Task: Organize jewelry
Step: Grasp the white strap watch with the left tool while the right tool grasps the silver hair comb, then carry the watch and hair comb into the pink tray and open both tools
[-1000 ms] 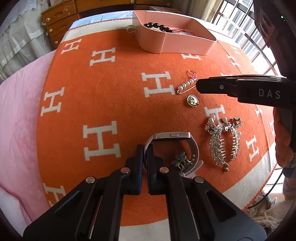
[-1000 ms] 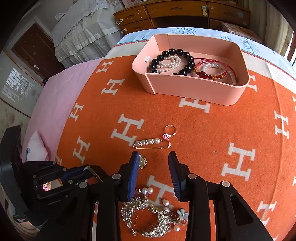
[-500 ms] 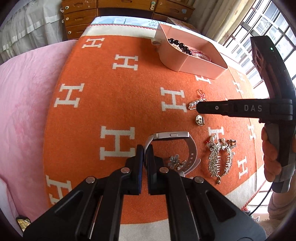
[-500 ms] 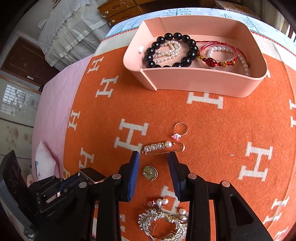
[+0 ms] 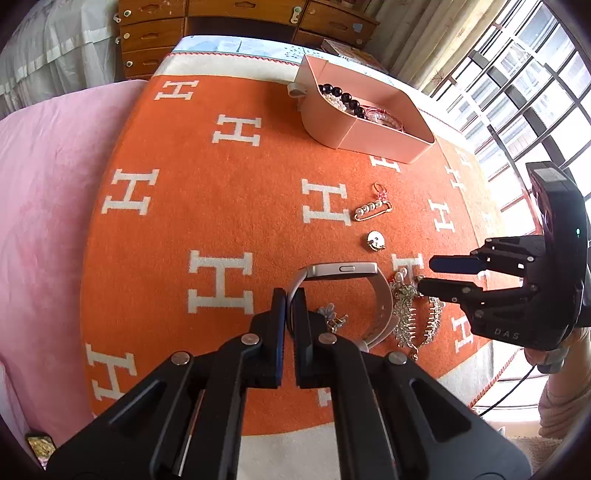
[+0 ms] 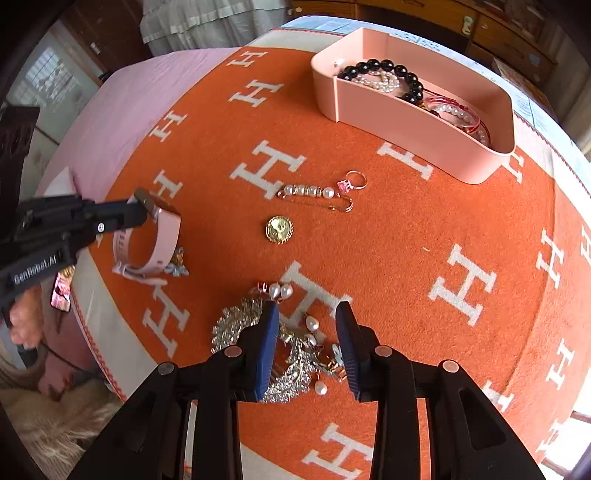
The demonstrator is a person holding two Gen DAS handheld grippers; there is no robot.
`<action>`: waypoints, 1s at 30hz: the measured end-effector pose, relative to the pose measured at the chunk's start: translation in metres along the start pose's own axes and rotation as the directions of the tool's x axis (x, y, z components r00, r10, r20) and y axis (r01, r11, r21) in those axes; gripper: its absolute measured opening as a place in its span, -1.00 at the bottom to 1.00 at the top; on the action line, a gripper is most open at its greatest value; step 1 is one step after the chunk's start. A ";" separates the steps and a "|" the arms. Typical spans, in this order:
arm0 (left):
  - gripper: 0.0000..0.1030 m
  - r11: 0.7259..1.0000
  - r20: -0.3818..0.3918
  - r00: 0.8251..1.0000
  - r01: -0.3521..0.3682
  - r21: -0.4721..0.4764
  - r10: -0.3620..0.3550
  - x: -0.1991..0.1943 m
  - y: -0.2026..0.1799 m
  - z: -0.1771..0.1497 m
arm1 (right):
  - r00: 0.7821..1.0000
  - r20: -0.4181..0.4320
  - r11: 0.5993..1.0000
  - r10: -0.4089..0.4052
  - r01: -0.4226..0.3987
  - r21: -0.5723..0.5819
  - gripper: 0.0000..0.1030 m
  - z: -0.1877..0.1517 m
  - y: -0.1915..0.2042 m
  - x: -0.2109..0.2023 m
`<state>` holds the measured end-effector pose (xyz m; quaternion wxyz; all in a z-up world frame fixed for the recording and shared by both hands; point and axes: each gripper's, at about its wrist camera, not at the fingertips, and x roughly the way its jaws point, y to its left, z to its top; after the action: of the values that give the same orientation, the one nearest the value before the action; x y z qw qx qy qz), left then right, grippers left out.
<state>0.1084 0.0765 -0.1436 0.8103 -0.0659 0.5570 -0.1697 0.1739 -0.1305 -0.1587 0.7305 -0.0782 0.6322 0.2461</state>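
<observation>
My left gripper (image 5: 290, 299) is shut on the strap of a pink smartwatch (image 5: 343, 269), held just above the orange blanket; the watch also shows in the right wrist view (image 6: 162, 236). My right gripper (image 6: 306, 317) is open, its fingers straddling a rhinestone hair comb with pearls (image 6: 291, 354), also seen in the left wrist view (image 5: 410, 314). A pearl safety pin (image 6: 314, 194), a ring with a pink charm (image 6: 352, 181) and a gold round brooch (image 6: 279, 229) lie loose. A pink tray (image 6: 417, 125) at the back holds bead bracelets.
A small flower hair clip (image 5: 332, 317) lies under the watch. The orange H-patterned blanket (image 5: 221, 206) covers a pink bed. Wooden drawers (image 5: 155, 33) stand behind, and a window is on the right.
My right gripper has drawn back and lowered over the hair comb, away from the pearl pin. My left gripper has lifted and tilted with the watch still in it.
</observation>
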 end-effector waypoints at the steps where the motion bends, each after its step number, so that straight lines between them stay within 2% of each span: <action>1: -0.97 1.000 -0.002 1.000 0.002 -0.004 -0.002 0.000 -0.001 0.000 | 1.000 -0.001 1.000 -0.004 0.004 -0.031 -0.47 -0.001 0.002 -0.001; 9: -0.97 1.000 -0.021 1.000 -0.005 -0.028 0.004 0.006 -0.004 -0.003 | 0.999 0.027 0.973 -0.037 0.042 -0.228 -0.54 -0.007 0.022 -0.010; 13: -0.97 0.999 -0.014 1.000 -0.010 -0.031 0.010 0.004 -0.007 -0.002 | 0.997 0.026 0.946 -0.068 0.072 -0.315 -0.57 -0.013 0.035 -0.011; 15: -0.97 0.999 -0.013 1.000 -0.012 -0.034 0.011 0.004 -0.007 -0.001 | 0.996 0.026 0.932 -0.088 0.091 -0.351 -0.65 -0.014 0.038 -0.011; 20: -0.97 0.999 -0.020 1.000 -0.015 -0.036 0.014 0.005 -0.010 0.001 | 0.993 0.030 0.903 -0.114 0.116 -0.414 -0.66 -0.019 0.050 -0.013; 30: -0.97 0.999 -0.014 1.000 -0.025 -0.045 0.024 0.003 -0.008 0.003 | 0.989 0.026 0.806 -0.147 0.135 -0.576 -0.66 -0.034 0.077 -0.004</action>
<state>0.1103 0.0676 -0.1429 0.8068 -0.0762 0.5670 -0.1477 0.1075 -0.0790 -0.1463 0.6826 -0.3445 0.5276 0.3702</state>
